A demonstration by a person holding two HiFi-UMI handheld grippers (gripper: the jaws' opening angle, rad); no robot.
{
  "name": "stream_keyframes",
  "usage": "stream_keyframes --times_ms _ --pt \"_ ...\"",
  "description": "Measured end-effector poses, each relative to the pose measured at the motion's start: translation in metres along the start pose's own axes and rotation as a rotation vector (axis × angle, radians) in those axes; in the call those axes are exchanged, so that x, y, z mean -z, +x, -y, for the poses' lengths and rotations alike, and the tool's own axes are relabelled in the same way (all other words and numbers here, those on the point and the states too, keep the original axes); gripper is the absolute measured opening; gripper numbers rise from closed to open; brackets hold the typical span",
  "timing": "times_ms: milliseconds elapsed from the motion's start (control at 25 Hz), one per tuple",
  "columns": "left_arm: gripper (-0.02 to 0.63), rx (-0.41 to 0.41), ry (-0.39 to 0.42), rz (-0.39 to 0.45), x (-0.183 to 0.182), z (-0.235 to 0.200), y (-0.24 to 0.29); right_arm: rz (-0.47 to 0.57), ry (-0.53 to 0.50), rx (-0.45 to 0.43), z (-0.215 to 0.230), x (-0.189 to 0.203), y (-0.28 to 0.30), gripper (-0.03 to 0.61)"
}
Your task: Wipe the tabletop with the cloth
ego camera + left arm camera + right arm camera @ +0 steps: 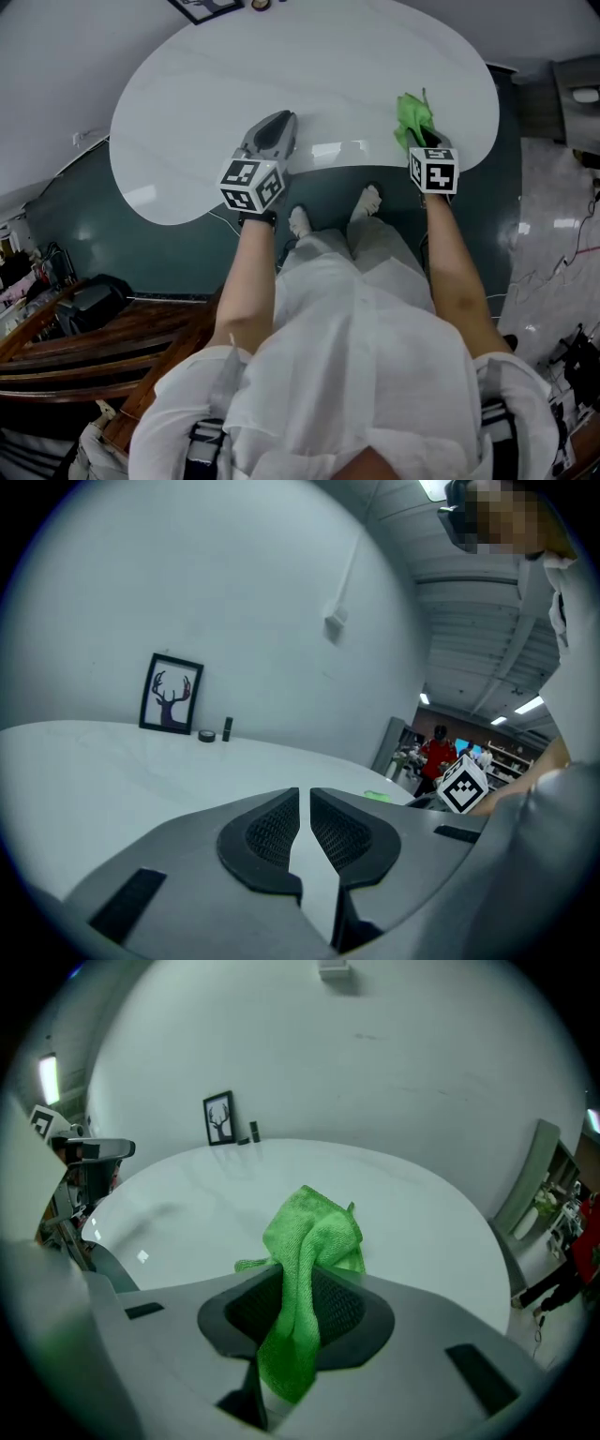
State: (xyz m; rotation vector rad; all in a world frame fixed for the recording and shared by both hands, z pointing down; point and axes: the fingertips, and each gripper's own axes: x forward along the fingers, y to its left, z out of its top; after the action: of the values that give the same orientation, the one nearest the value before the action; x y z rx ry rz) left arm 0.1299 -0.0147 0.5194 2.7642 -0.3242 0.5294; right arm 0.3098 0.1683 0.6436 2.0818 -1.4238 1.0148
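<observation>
Closest in the head view is the person's white shirt (347,375), with both bare forearms reaching over the near edge of the white oval surface (356,66). The right gripper (305,1283) pinches the bunched green cloth (314,1237). One end stands up ahead of the jaws and the other hangs behind them, above the surface's right near edge. Whether the cloth touches the surface cannot be told. The left gripper (305,803) has its jaws drawn together to a thin slit with nothing between, and sits well apart from the cloth. The only print is the black-and-white square marker on each gripper's cube (251,185). A framed deer picture (171,694) leans at the far wall beside two small dark items (216,732). The person's shoes (300,222) stand on the dark teal floor (94,234).
</observation>
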Motion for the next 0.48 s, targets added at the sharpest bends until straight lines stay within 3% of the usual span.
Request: stream_keyframes --times_ms 280,480 --pt "0.028 0.013 0.010 0.002 -0.006 0.045 0.041 0.006 0.098 0.094 0.110 0.026 -0.027 0.083" --pt "0.032 -0.007 0.010 -0.001 -0.005 0.049 0.048 -0.010 0.195 0.177 0.176 0.038 -0.034 0.083"
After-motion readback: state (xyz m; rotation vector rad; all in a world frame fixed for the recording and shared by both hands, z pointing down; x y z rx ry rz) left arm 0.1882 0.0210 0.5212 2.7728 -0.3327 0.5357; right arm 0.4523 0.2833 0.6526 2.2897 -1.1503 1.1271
